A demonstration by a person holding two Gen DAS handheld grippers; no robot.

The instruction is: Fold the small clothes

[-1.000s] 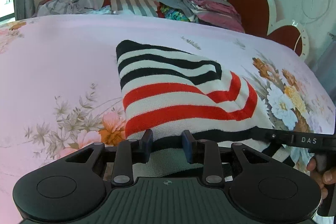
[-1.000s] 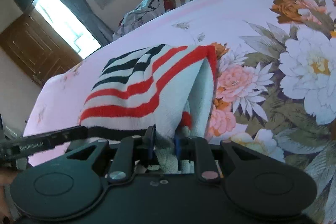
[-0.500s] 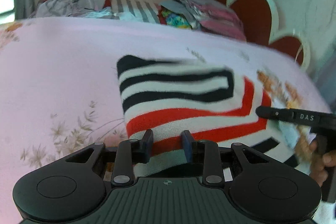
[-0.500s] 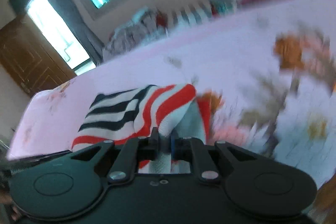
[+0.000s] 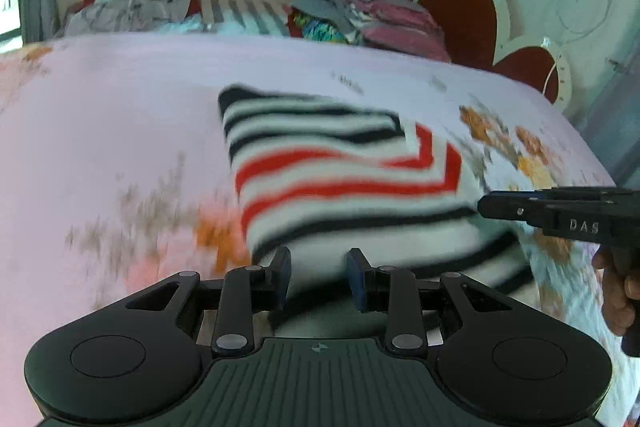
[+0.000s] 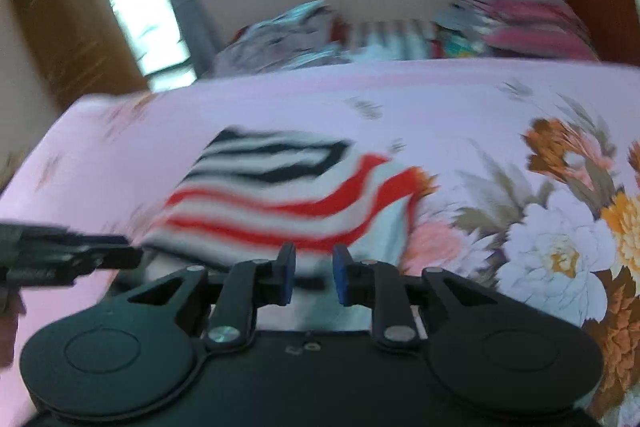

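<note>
A small knitted garment (image 5: 344, 167) with black, white and red stripes lies folded on the pink floral bedsheet (image 5: 120, 115). My left gripper (image 5: 318, 277) is open at the garment's near edge, nothing between its blue pads. My right gripper (image 6: 314, 273) is also open at the near edge of the garment (image 6: 288, 195), its jaws apart and empty. In the left wrist view the right gripper (image 5: 560, 213) shows at the garment's right side. In the right wrist view the left gripper (image 6: 64, 255) shows at its left side. Both views are motion-blurred.
Piles of clothes (image 5: 136, 3) and folded pink and grey items (image 5: 376, 15) lie at the far edge of the bed. A red and cream headboard (image 5: 472, 15) stands at the right. A window and a wooden door (image 6: 68, 35) are behind.
Both grippers have opened and let go of the garment's edge and drawn back a little. The garment has dropped flat onto the bed. The right wrist view has swung to face the far wall.
</note>
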